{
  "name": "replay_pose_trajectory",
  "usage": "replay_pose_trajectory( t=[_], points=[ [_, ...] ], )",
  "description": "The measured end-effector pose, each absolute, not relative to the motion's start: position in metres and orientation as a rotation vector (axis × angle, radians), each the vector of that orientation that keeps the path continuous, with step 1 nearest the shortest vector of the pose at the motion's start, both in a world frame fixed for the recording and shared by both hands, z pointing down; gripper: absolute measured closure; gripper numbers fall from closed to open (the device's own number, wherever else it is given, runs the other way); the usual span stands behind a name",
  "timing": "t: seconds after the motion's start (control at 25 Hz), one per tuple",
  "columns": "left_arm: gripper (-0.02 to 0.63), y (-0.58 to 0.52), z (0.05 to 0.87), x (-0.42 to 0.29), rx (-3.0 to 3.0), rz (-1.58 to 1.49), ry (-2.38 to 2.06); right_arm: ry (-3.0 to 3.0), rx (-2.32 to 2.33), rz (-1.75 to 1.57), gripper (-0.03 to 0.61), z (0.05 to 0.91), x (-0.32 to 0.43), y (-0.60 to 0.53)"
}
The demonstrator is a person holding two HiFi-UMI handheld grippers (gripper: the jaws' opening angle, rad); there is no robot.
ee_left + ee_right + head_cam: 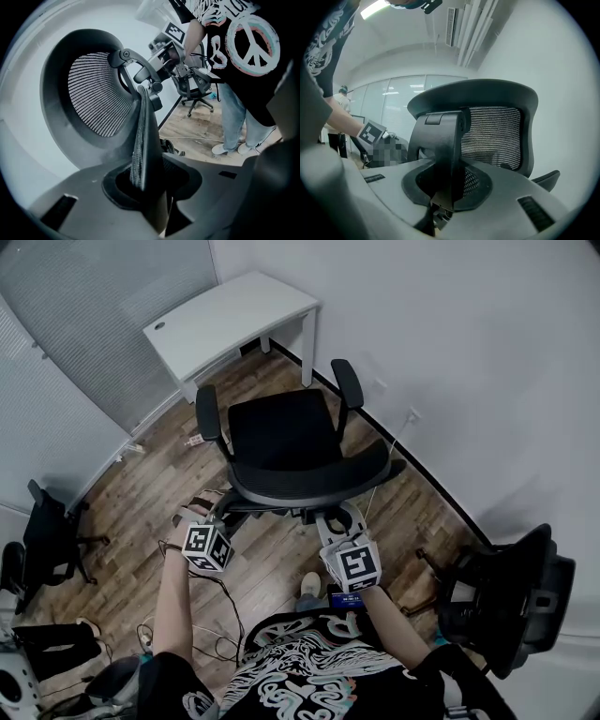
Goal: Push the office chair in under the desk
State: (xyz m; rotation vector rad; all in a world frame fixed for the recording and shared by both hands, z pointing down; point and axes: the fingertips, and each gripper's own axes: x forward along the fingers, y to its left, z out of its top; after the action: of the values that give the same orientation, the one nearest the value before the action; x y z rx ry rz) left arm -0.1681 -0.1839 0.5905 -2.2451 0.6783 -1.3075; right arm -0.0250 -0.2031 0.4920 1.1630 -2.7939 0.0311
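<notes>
A black office chair [281,432] stands on the wood floor with its seat facing the white desk [230,315] at the far left corner, a short gap away from it. Its mesh backrest [314,484] is nearest to me. My left gripper [220,514] is at the backrest's left end, shut on the thin backrest edge [143,136], which runs up between the jaws. My right gripper [337,523] is behind the middle of the backrest, shut on the black back support [443,145]. In the gripper views, the left gripper [145,183] and right gripper [445,192] both show chair parts filling the jaws.
A second black chair [511,601] stands close at my right, and another chair [52,531] at the left by the glass wall. Cables [225,615] lie on the floor near my feet. The white wall runs along the right of the desk.
</notes>
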Motion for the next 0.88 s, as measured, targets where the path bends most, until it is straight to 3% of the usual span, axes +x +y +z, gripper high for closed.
replay_pose_trajectory(
  t=[0.88],
  points=[
    [0.482,-0.1874,0.5879,-0.1704,-2.19,-1.261,0.673,-2.74,1.278,0.134,0.526,0.4915,-0.024,-0.2105]
  ],
)
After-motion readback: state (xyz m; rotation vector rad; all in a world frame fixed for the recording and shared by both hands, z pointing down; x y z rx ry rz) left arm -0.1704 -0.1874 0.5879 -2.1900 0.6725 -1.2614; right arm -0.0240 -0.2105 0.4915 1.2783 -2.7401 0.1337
